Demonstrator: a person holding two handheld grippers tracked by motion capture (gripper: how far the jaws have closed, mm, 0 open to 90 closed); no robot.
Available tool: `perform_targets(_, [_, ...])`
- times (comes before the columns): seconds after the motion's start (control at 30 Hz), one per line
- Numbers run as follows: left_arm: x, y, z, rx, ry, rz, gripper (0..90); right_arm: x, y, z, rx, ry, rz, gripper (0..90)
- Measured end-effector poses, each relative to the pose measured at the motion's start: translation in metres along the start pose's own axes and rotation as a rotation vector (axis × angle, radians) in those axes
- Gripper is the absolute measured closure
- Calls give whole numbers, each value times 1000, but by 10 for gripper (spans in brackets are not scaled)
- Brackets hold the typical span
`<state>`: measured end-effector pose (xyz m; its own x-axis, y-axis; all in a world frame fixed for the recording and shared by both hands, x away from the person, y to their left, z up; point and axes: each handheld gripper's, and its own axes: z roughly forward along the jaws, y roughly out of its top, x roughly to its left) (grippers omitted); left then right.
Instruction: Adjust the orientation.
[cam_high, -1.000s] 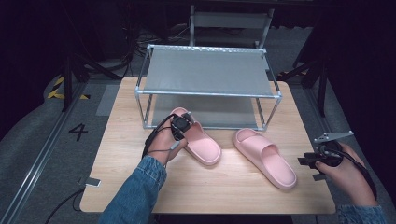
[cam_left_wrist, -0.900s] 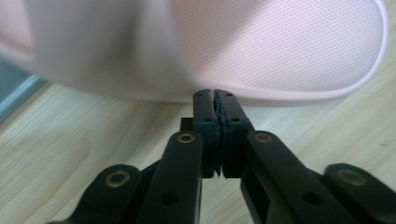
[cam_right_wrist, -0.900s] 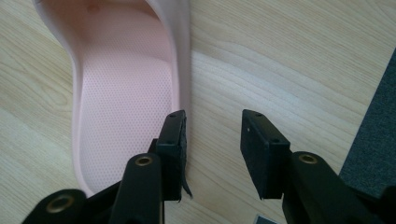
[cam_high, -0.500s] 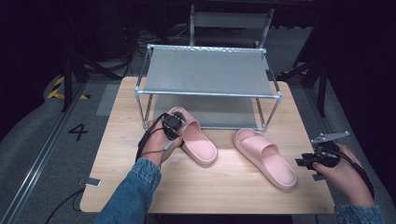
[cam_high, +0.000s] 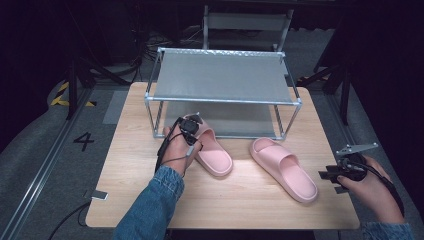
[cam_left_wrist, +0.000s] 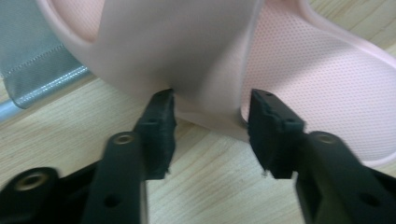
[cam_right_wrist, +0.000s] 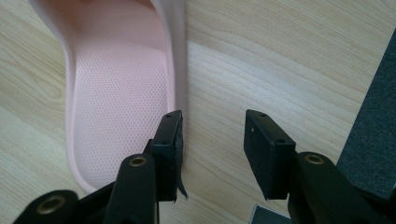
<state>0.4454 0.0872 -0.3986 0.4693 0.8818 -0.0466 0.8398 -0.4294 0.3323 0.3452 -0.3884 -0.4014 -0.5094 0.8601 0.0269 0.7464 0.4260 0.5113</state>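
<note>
Two pink slippers are seen on the bench (cam_high: 150, 190), none on the rack (cam_high: 222, 80) at 12 o'clock. The left gripper (cam_left_wrist: 212, 109), having just narrowed, brackets the left slipper's (cam_high: 212, 150) strap without pressing. The right gripper (cam_right_wrist: 212, 140), parted and empty, lies at 3 o'clock of the right slipper (cam_high: 285, 167).

Overhead light falls evenly on the table (cam_high: 240, 200); surroundings stay dark. The high view is soft and grainy. Both gripper views are sharp nearby, with 2 faint shadows under the jaws.
</note>
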Motion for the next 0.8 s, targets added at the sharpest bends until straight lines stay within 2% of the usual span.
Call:
perform_targets(0.03, [1,-1,-2,-6,-11,8,633,0,0,0,2,2,0,584])
perform_targets(0.07, [2,-2,-3,-7,-17,9,707,1,1,1,3,2,0,585])
perform_targets(0.13, [5,-4,-4,-13,-4,19,779,1,1,2,6,3,-4,586])
perform_targets(0.3, [12,-7,-7,-23,19,19,847,4,4,4,13,8,-18,590])
perform_targets(0.4, [13,-9,-7,-25,12,22,868,4,5,6,14,9,-23,590])
perform_targets(0.53, [10,-12,-10,-14,2,57,878,4,6,6,16,10,-29,592])
perform_targets(0.7, [2,-26,-17,13,-58,131,881,4,7,7,18,11,-30,593])
perform_targets(0.8, [-4,-35,-18,39,-75,154,881,5,7,8,21,9,-33,592])
